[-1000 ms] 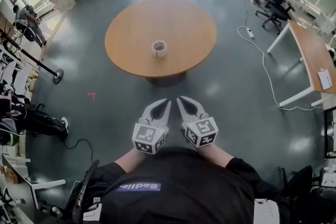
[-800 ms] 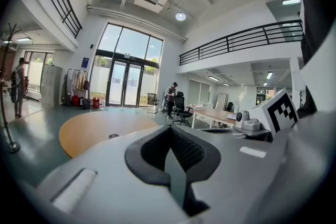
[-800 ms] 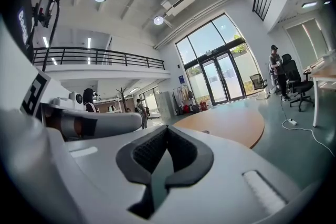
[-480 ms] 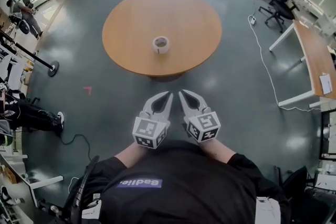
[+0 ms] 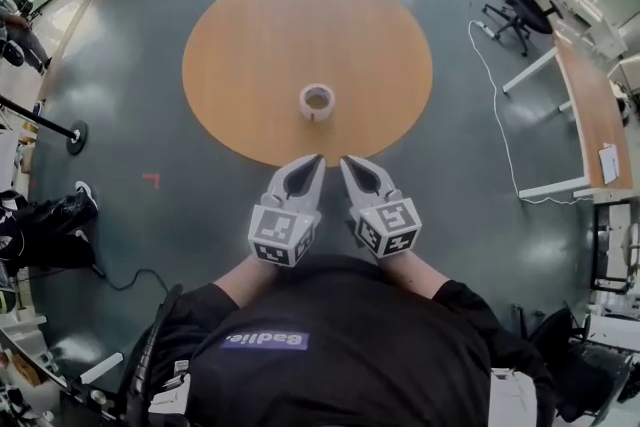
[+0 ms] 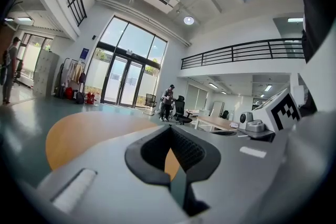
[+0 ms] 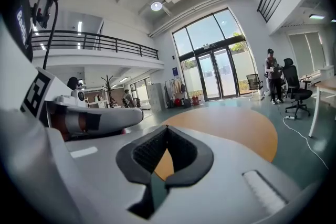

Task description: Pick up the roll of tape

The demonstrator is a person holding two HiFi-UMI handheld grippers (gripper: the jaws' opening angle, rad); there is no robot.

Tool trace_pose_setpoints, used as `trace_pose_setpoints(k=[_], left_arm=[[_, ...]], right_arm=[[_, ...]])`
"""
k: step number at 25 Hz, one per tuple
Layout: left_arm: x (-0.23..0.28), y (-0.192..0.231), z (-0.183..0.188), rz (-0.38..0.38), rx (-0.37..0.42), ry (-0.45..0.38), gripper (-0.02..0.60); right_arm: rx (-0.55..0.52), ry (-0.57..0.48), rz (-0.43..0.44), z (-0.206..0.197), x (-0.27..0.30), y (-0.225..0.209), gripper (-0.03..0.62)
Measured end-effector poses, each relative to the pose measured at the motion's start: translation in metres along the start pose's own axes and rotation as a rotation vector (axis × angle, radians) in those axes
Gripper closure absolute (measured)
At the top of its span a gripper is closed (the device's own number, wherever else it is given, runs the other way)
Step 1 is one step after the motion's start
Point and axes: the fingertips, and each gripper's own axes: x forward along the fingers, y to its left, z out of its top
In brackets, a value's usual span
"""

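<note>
- The roll of tape point(image 5: 317, 101) lies flat, hole up, on the round wooden table point(image 5: 250, 35), towards the table's near edge. Nothing touches it.
- Only the head view shows the roll. In both gripper views the jaws cover the stretch of tabletop where it would be.
- The left gripper point(image 5: 314, 161) and the right gripper point(image 5: 346, 162) are held side by side over the floor, just short of the table's near rim. Both point at the roll and are well apart from it.
- The left gripper view shows that gripper's fingers closed tip to tip, with nothing between the pads.
- The right gripper view shows the same of the right gripper: tips together, nothing held.
- The gripper views show what the steep head view does not: tall glass doors point(image 6: 123, 81), a balcony railing point(image 6: 247, 52) and ceiling lamps.
- A person point(image 7: 271, 80) stands beside an office chair point(image 7: 294, 93) at the far side of the room.
- To the right of the table are a long desk point(image 5: 590, 100) and a white cable point(image 5: 497, 110) on the floor. A red mark point(image 5: 151, 180) is on the floor to the left.
</note>
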Motion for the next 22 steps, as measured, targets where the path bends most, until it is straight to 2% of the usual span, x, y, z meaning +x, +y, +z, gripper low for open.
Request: trace_pose_setpoints(k=[4, 9, 16, 22], left_arm=[[0.014, 0.04, 0.013, -0.028, -0.013, 0.001, 0.561], [0.034, 0.07, 0.02, -0.027, -0.066, 0.033, 0.561], [0.065, 0.083, 0.017, -0.001, -0.044, 0.032, 0.561], [0.114, 0.07, 0.02, 0.045, -0.026, 0.059, 0.561]], right_arm=[[-0.005, 0.02, -0.038, 0.011, 0.039, -0.001, 0.589], [-0.002, 0.053, -0.053, 0.017, 0.07, -0.01, 0.588], [-0.005, 0.061, -0.01, 0.022, 0.093, -0.031, 0.588], [0.0, 0.045, 0.04, 0.037, 0.097, -0.079, 0.588]])
